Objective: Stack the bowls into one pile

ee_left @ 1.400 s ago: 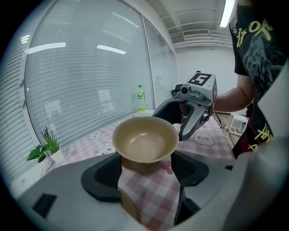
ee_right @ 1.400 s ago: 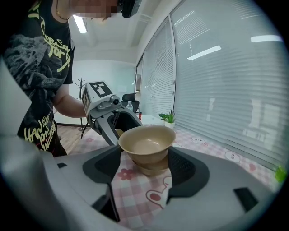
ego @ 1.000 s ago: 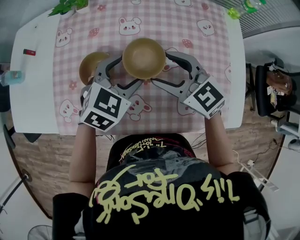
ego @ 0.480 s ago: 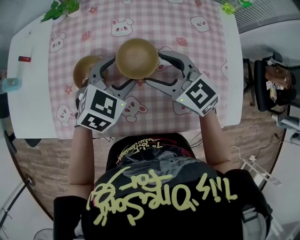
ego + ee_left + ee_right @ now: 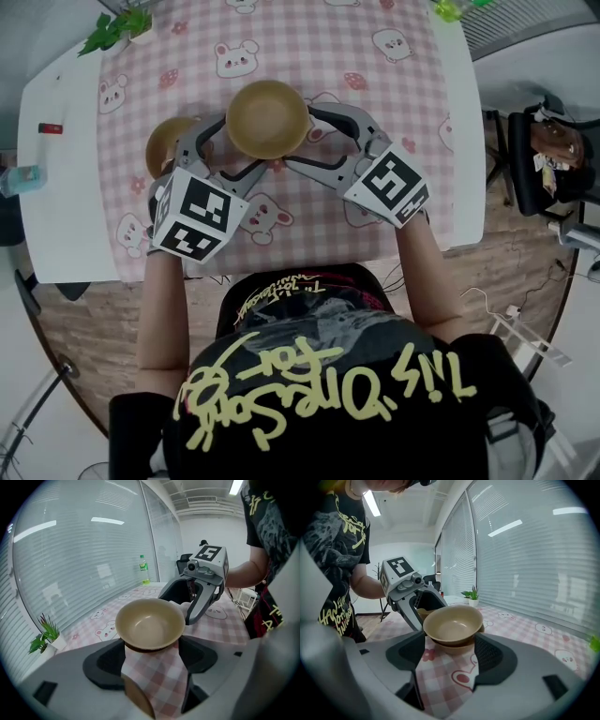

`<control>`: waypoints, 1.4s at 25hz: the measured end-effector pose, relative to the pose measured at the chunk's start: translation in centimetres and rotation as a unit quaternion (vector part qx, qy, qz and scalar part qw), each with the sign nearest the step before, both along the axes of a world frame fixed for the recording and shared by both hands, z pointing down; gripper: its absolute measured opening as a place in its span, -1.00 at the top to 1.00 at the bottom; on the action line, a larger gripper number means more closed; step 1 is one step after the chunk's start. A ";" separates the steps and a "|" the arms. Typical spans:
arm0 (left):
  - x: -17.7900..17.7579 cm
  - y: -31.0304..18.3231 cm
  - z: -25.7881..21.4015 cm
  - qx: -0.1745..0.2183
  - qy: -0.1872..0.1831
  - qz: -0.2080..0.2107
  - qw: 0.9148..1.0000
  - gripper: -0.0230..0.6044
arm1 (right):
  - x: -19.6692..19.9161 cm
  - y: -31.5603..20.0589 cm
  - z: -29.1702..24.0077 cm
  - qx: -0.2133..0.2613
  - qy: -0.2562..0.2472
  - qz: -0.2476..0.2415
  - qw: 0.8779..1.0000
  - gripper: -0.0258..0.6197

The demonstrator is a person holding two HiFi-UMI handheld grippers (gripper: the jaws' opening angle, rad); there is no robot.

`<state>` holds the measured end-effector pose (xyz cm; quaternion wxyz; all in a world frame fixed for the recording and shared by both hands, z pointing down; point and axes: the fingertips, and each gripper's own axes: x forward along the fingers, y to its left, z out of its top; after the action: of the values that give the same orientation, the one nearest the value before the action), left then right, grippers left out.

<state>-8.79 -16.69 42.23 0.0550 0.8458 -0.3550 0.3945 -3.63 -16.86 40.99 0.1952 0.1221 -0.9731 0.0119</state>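
Squarely between wide-open left tongs (image 5: 151, 645) and right tongs (image 5: 450, 643), 2 stacked bowls (image 5: 267, 119), 1 lone bowl (image 5: 169, 145) just outside left tongs.

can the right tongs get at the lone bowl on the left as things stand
Probably not directly: the right tongs straddle the middle bowl, and that bowl and the left tongs stand between them and the lone bowl.

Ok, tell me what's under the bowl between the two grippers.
A second bowl sits directly beneath the upper bowl. Only its outer wall shows; its inside is covered. Under both lies the checked cloth.
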 end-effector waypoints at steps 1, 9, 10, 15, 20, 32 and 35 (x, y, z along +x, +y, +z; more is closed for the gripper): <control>0.0 0.0 0.1 -0.002 -0.002 0.001 1.000 -0.21 | 0.0 0.0 0.1 0.001 0.002 0.000 1.000 -0.12; 0.0 0.0 0.5 -0.012 -0.023 0.008 1.000 -0.25 | 0.0 -0.1 0.5 -0.009 0.018 0.003 1.000 -0.12; -0.1 0.0 0.6 -0.011 -0.025 0.008 1.000 -0.25 | 0.0 -0.1 0.5 -0.009 0.020 0.003 1.000 -0.12; -0.2 -0.1 1.0 -0.008 -0.044 0.004 0.999 -0.26 | -0.1 -0.2 0.7 -0.007 0.029 0.011 0.999 -0.12; -0.3 0.0 1.3 -0.006 -0.061 0.001 0.998 -0.26 | 0.0 -0.1 0.8 -0.005 0.034 0.016 0.999 -0.12; -0.5 0.2 1.7 -0.001 -0.073 -0.013 0.997 -0.27 | 0.4 -0.1 1.1 -0.001 0.050 0.027 0.998 -0.12; -0.6 0.1 1.4 0.007 -0.068 -0.018 0.997 -0.27 | 0.6 -0.1 1.1 -0.005 0.047 0.033 0.998 -0.12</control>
<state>-9.36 -16.57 43.68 0.0314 0.8109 -0.3758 0.4475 -3.02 -16.98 42.06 0.2408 0.1535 -0.9582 0.0170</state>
